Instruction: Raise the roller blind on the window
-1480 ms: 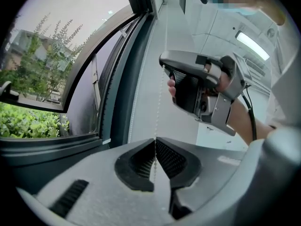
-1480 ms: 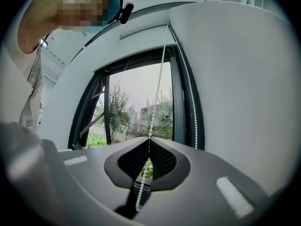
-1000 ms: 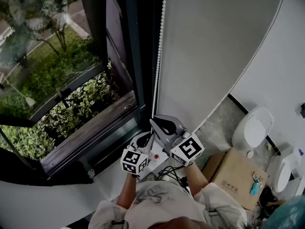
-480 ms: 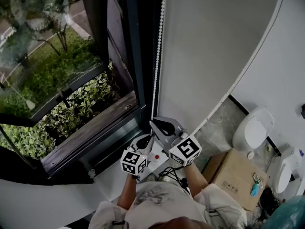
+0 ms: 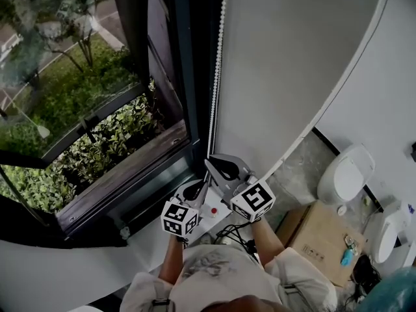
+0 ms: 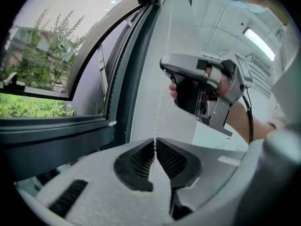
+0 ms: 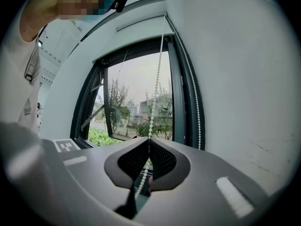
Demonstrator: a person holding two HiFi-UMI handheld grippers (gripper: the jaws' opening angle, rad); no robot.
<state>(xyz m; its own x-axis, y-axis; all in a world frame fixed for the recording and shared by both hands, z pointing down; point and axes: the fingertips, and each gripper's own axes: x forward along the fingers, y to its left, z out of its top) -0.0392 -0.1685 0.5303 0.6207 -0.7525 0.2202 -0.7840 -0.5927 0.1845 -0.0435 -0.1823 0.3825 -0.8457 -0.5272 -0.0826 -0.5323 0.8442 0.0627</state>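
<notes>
**1. Location.** In the head view the roller blind [image 5: 292, 64] fills the field from 12 to 2 o'clock. It hangs lowered, reaching down behind the grippers. The window [image 5: 185, 77] lies at 10 o'clock. The bead chain [image 5: 216, 77] drops from 12 o'clock along the blind's left edge to the centre.

**2. Grippers.** The right gripper [image 7: 149, 142] is clamped on the bead chain, with loose beads trailing below its pads. The left gripper [image 6: 154, 142] sits lower on the same strand. Its jaws have just been opening and stand a slit apart. The chain runs through the slit, and the pads appear not to press on it.

**3. Handling.**
- The chain is judged light and limp, and it carries load only in tension.
- The beads are small, smooth and likely plastic. A pinch on the cord between two beads may slide until a bead seats against the pad.
- Grip across the beads and pull along the strand's own line. Avoid jerks, since a thin chain of this kind can snap.
- In the right gripper view the other run [image 7: 195, 102] hangs at 2 o'clock, beside the blind. Which run raises the blind cannot be told.
- Do not grip the fabric.

**4. Markings.**
- No brand shows on the blind or the chain.
- The marker cubes [image 5: 253, 200] bear only black-and-white squares.
- The cardboard box [image 5: 318, 242], at 4 o'clock in the head view, carries print too small to read.
</notes>
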